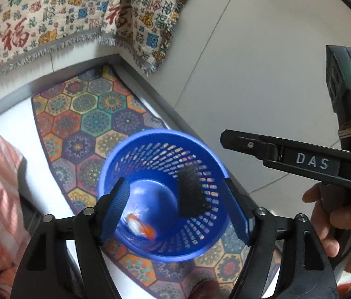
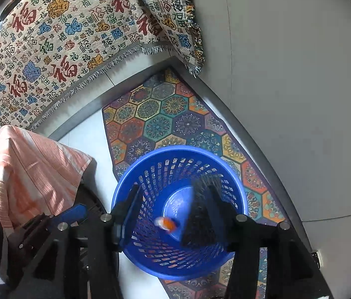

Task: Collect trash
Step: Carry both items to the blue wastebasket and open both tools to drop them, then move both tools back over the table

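A blue perforated trash basket (image 1: 200,164) stands on a patterned hexagon mat (image 1: 80,114). A blurred orange and white piece of trash (image 1: 140,228) is inside the basket, near its bottom; it also shows in the right wrist view (image 2: 166,223). A dark rectangular piece (image 1: 191,194) leans on the basket's inner wall, also seen in the right wrist view (image 2: 200,214). My left gripper (image 1: 175,214) is open and empty above the basket mouth. My right gripper (image 2: 175,216) is open and empty above the basket (image 2: 150,164).
The mat (image 2: 165,117) lies along a grey wall (image 1: 262,62). A fringed cloth with red characters (image 2: 63,37) hangs behind. An orange striped cloth (image 2: 33,169) covers something at the left. The right gripper's body (image 1: 300,159), held by a hand, shows in the left wrist view.
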Motion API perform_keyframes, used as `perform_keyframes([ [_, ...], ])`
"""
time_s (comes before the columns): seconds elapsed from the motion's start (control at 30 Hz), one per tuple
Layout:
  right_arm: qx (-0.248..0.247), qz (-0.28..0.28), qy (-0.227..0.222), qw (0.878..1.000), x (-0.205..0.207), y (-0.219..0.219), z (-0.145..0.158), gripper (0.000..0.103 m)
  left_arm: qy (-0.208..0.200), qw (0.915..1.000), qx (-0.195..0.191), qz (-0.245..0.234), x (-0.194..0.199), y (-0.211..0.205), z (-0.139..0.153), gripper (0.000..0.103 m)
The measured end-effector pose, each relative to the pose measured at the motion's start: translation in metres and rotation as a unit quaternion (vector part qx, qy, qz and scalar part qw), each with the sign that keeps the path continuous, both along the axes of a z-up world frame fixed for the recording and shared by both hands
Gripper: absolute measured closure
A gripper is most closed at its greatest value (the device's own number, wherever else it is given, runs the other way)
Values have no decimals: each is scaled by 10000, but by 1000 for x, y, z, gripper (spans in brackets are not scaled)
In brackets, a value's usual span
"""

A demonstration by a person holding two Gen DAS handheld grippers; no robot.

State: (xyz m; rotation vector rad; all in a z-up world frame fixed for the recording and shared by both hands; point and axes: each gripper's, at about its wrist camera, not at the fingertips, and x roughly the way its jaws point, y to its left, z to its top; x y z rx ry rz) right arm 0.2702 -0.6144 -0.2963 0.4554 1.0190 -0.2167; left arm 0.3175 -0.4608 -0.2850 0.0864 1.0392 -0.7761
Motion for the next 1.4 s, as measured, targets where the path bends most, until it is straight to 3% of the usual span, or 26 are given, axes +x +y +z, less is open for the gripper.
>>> perform_keyframes([
  [0.3, -556, 126, -470, 9973, -6, 27, 48, 48, -402, 9986, -301, 166, -37, 48, 68, 17],
  [0.43, -891, 297, -752, 9927, -12, 59, 80, 39, -626, 9972, -327, 251, -66, 91, 101, 12],
  [0.6, -1118, 787, -1121, 9842, -27, 128, 113, 39, -792, 9947, -70, 645, -102, 174, 126, 10],
  [0.7, -1166, 1292, -1329, 9757, -38, 182, 127, 39, -850, 9912, 155, 1007, -116, 226, 130, 10],
  [0.83, -1252, 2082, -1523, 9580, -54, 257, 134, 38, -1009, 9794, 628, 1635, -131, 315, 128, 9],
  [1.03, -716, 3310, -1301, 9319, -64, 369, 116, 38, -908, 9621, 1091, 2327, -120, 404, 102, 8],
  [1.17, -917, 3892, -1175, 9090, -66, 428, 104, 39, -901, 9561, 1288, 2471, -101, 433, 86, 8],
  [1.27, -1097, 4067, -1093, 9004, -63, 451, 94, 39, -894, 9559, 1389, 2427, -89, 433, 83, 4],
  [1.4, -1255, 4048, -1147, 8985, -56, 457, 88, 35, -877, 9577, 1383, 2367, -79, 438, 79, 0],
])
